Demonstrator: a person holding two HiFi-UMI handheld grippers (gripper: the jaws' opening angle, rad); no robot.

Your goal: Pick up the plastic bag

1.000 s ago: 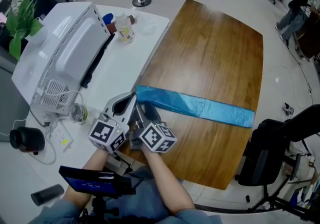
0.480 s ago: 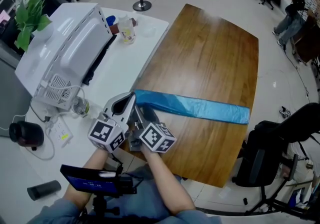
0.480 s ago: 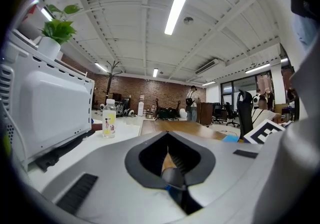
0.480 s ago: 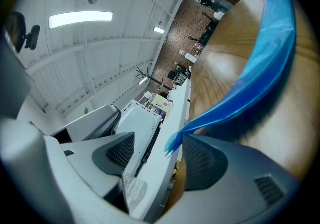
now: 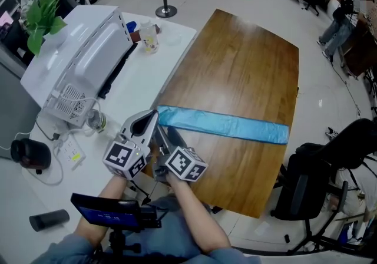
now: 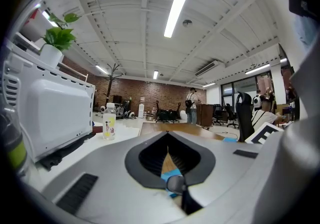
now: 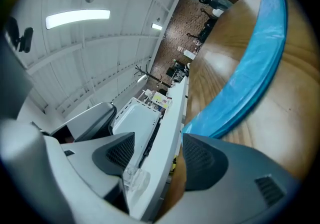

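Head view: blue plastic bag (image 5: 224, 125) lies flat in a strip across the wooden table (image 5: 247, 62). The left hand-held gripper (image 5: 154, 115) and right hand-held gripper (image 5: 171, 134) sit at its left end.

Left gripper view: left hand-held gripper (image 6: 167, 135) has jaws pressed together. A bit of plastic bag (image 6: 171, 174) shows through the gap; can't tell if it's pinched.

Right gripper view: right hand-held gripper (image 7: 159, 140) has jaws spread with the table edge between them. The plastic bag (image 7: 250, 73) end is just beside one jaw.

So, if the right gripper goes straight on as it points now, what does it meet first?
Probably the near end of the plastic bag, lying just past the open right gripper on the wooden table. The edge of the white table is in line too; depth is unclear.
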